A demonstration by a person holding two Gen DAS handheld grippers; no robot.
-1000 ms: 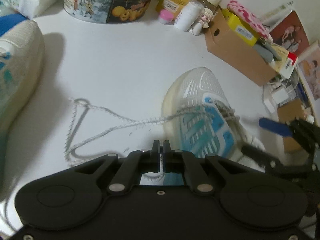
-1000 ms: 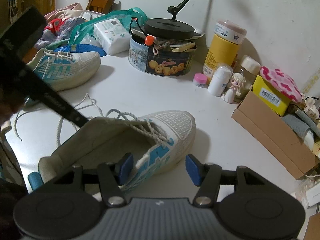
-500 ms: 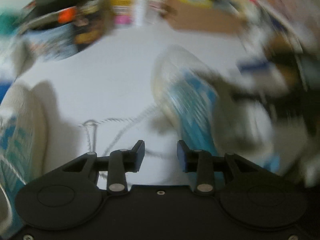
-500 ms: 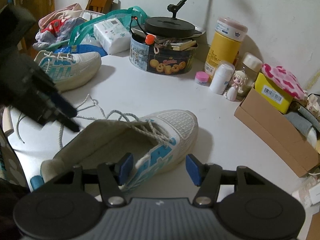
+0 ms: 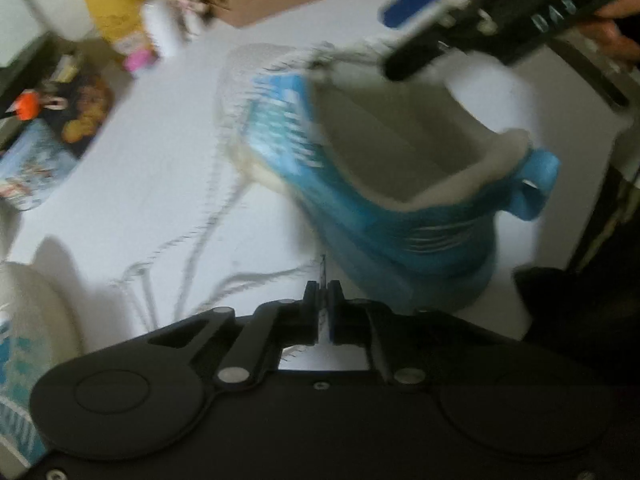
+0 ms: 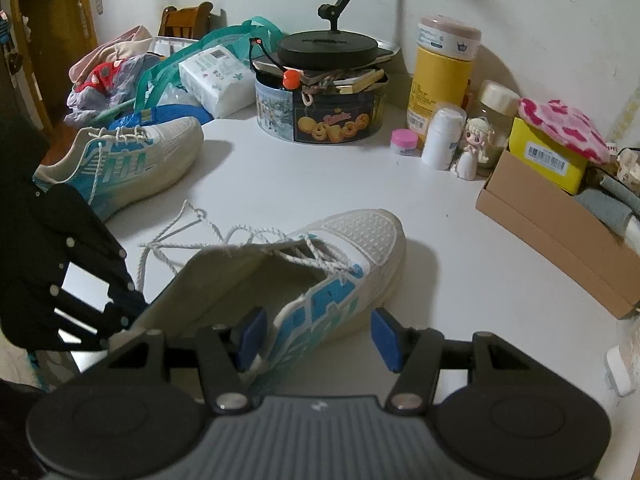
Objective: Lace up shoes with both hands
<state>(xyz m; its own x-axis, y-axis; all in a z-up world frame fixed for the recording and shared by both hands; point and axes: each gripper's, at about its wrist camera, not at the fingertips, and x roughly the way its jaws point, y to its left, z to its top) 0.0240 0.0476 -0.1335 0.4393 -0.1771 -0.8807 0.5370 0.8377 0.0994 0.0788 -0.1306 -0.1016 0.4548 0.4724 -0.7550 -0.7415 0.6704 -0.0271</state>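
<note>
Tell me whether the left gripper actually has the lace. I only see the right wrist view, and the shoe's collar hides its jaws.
Observer: Yes. In the left wrist view the left gripper has its jaws shut on the lace, with the lace tip poking up between them.
Operator: Where is it relative to the shoe?
Observer: It is close beside the shoe at the heel end, on the blue side. The blue heel tab lies beyond it to the right.
Operator: Is the lace taut from there?
Observer: That view is blurred, but the lace looks slack. It runs left from the jaws and lies in loops on the table.
</note>
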